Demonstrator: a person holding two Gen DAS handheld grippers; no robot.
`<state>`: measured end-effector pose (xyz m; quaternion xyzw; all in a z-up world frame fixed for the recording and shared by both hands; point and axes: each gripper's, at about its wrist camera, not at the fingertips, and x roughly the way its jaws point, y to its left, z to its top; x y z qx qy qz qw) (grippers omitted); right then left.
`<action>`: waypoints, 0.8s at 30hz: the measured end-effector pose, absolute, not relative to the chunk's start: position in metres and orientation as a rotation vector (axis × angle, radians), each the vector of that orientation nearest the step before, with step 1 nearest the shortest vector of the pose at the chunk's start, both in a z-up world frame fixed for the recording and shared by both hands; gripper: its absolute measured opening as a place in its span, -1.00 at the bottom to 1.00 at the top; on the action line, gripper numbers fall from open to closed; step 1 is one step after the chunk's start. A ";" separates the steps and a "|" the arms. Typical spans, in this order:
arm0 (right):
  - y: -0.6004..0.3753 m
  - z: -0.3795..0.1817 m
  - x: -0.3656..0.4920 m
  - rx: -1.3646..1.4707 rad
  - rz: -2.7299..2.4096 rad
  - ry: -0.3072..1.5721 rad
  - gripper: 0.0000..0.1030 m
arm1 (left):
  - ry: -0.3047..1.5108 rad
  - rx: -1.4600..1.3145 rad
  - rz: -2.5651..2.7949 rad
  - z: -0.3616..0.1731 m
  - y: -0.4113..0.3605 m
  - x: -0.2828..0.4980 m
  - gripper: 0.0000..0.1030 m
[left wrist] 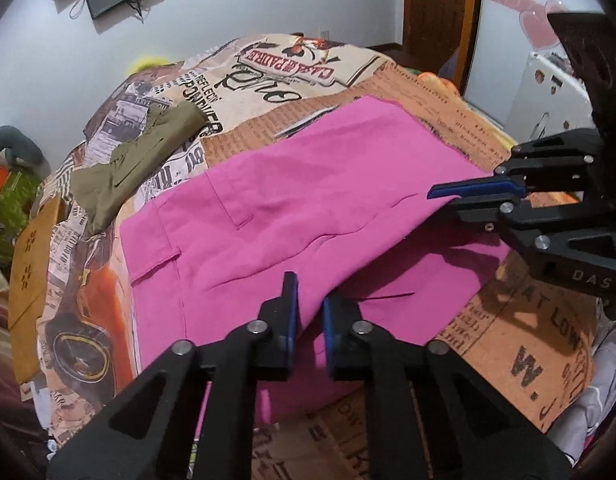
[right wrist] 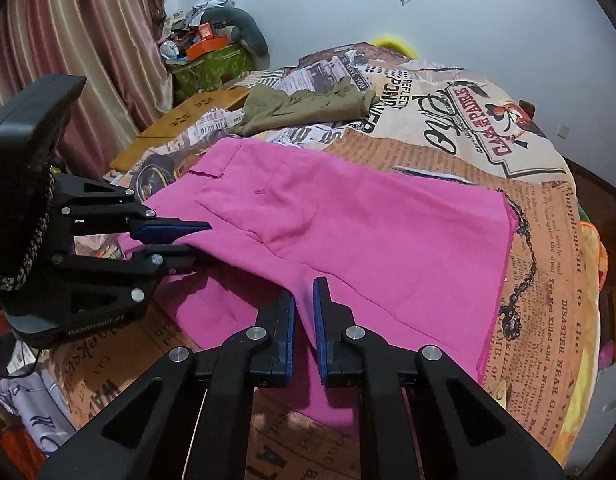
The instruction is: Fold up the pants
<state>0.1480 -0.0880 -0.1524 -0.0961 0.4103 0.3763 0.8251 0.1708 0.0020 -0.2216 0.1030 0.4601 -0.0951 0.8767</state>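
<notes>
Pink pants [left wrist: 308,200] lie spread on the bed, also in the right wrist view [right wrist: 368,232]. My left gripper [left wrist: 310,304] is shut on a raised fold of the pink fabric at its near edge; it also shows at the left of the right wrist view [right wrist: 196,242]. My right gripper [right wrist: 304,300] is shut on another part of the same lifted edge; it shows at the right of the left wrist view [left wrist: 442,196]. The held upper layer is raised off the lower layer, with shadow beneath it.
A printed newspaper-pattern bedspread [right wrist: 468,120] covers the bed. Olive-green pants [left wrist: 132,164] lie crumpled farther back, also in the right wrist view [right wrist: 304,108]. A wooden board [right wrist: 180,124] and a cluttered green box [right wrist: 212,68] stand by the curtain.
</notes>
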 end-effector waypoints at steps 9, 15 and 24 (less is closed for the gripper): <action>-0.094 -0.144 0.137 -0.234 0.808 0.861 -0.86 | 0.965 0.133 -0.263 -0.210 0.006 0.159 -0.85; -0.096 -0.148 0.128 -0.264 0.806 0.872 -0.86 | 0.990 0.150 -0.281 -0.215 -0.002 0.149 -0.85; -0.097 -0.164 0.124 -0.267 0.801 0.951 -0.84 | 1.034 0.144 -0.279 -0.226 -0.005 0.147 -0.83</action>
